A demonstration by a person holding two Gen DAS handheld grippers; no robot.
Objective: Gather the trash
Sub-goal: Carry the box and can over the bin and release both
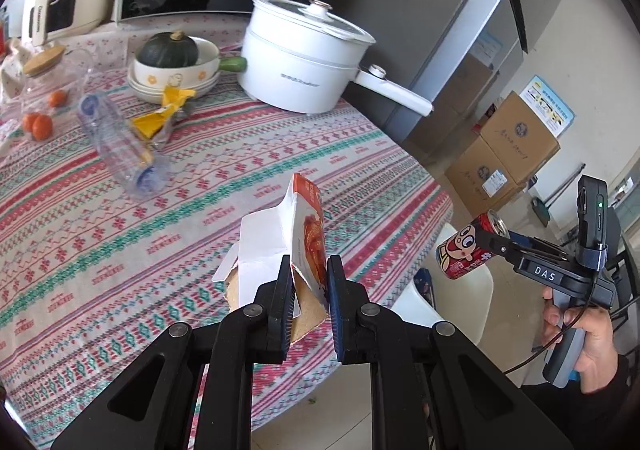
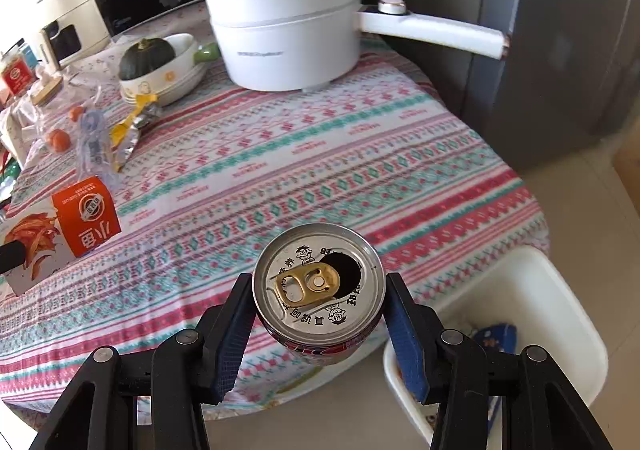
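My left gripper (image 1: 309, 270) is shut on a torn orange and white snack carton (image 1: 306, 234), held above the patterned tablecloth (image 1: 120, 250); the same carton (image 2: 64, 230) shows at the left of the right wrist view. My right gripper (image 2: 320, 290) is shut on a red drink can (image 2: 320, 286), its opened top facing the camera, held over the table's near edge. That can (image 1: 468, 246) also shows at the right of the left wrist view, off the table's edge. A clear plastic bottle (image 1: 120, 142) and a yellow wrapper (image 1: 160, 114) lie on the cloth.
A white bin (image 2: 552, 290) with some trash inside stands on the floor beside the table. A white electric pot (image 1: 304, 54), a bowl with a green squash (image 1: 176, 62), oranges (image 1: 40, 124) and a jar (image 1: 44, 62) occupy the table's far side. Cardboard boxes (image 1: 504, 154) sit by the grey fridge (image 1: 460, 62).
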